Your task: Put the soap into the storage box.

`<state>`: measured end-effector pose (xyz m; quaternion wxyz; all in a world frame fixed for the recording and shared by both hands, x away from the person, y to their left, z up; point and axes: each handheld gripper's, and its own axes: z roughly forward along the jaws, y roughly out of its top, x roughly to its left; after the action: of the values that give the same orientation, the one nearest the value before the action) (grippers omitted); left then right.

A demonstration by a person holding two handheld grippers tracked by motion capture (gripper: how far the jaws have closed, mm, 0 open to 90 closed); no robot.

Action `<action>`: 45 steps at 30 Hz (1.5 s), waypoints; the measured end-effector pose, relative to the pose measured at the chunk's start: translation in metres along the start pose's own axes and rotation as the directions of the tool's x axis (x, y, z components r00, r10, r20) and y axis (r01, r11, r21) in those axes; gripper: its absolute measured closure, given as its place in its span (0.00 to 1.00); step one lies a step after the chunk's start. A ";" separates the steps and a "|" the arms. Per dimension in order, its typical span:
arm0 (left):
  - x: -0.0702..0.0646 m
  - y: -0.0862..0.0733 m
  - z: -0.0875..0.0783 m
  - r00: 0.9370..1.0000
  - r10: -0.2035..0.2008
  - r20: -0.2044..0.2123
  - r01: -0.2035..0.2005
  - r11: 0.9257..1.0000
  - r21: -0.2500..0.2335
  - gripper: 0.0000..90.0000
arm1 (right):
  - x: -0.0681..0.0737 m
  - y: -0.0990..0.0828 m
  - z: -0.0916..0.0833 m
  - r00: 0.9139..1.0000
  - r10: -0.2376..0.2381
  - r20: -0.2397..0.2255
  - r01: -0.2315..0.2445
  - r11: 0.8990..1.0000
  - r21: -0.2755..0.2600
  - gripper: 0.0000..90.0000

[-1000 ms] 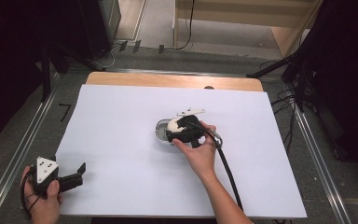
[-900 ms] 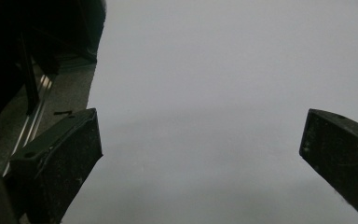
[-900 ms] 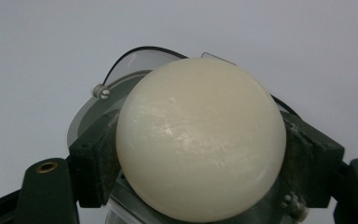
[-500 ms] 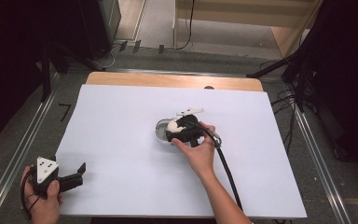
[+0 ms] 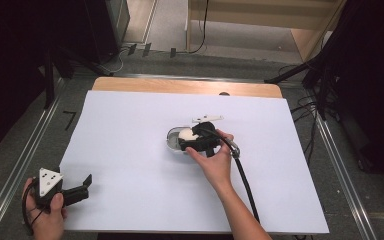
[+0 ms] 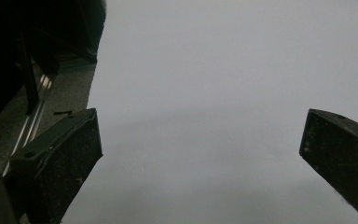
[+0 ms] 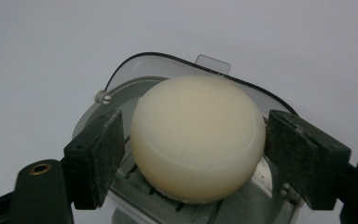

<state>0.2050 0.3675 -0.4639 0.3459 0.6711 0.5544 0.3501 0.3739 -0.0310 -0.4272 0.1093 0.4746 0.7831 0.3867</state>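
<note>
The cream soap bar [image 7: 198, 137] rests in a grey soap dish [image 7: 121, 95] with a clear rim, near the centre of the white worktop [image 5: 130, 130]. The right gripper [image 7: 193, 154] brackets the bar; its jaws have just been opening, and small gaps separate both pads from the bar. The left gripper [image 5: 77, 190] sits at the near left corner, well apart, jaws wide open on nothing.

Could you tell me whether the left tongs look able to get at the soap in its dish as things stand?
Probably not cleanly: the right tongs already straddle the soap, blocking its sides, though the sheet between lies bare.
</note>
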 end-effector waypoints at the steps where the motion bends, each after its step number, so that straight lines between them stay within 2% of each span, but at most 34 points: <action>1: 0.000 0.000 0.000 1.000 0.000 0.000 0.000 1.000 0.000 0.00 | -0.001 0.000 -0.002 1.000 0.001 -0.001 -0.001 1.000 -0.006 0.23; 11: 0.000 0.000 0.000 1.000 0.000 -0.002 0.000 1.000 0.002 0.00 | -0.005 0.001 -0.021 1.000 0.001 -0.007 -0.002 0.998 -0.056 0.23; 18: 0.000 0.000 0.000 1.000 0.000 -0.001 0.000 1.000 0.002 0.00 | -0.013 -0.009 -0.037 1.000 -0.002 0.001 0.002 0.995 -0.097 0.22; 26: 0.000 0.000 0.000 1.000 0.002 -0.004 -0.002 1.000 0.003 0.00 | -0.030 -0.023 -0.047 1.000 0.005 0.020 -0.003 0.995 -0.095 0.16; 38: 0.000 0.000 0.001 1.000 0.003 -0.005 -0.003 1.000 0.010 0.00 | -0.052 -0.047 -0.062 0.999 0.030 0.034 -0.026 0.993 -0.117 0.15; 42: 0.000 0.000 0.001 1.000 0.004 -0.005 -0.004 1.000 0.012 0.00 | -0.057 -0.053 -0.066 0.997 0.026 0.073 -0.018 0.994 -0.109 0.14; 45: 0.000 0.001 0.001 1.000 0.005 -0.006 -0.004 1.000 0.016 0.00 | -0.062 -0.059 -0.069 0.997 0.028 0.069 -0.020 0.993 -0.117 0.12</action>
<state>0.2066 0.3669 -0.4642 0.3381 0.6741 0.5567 0.3483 0.3304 -0.1318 -0.4346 0.1595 0.4904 0.7492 0.4158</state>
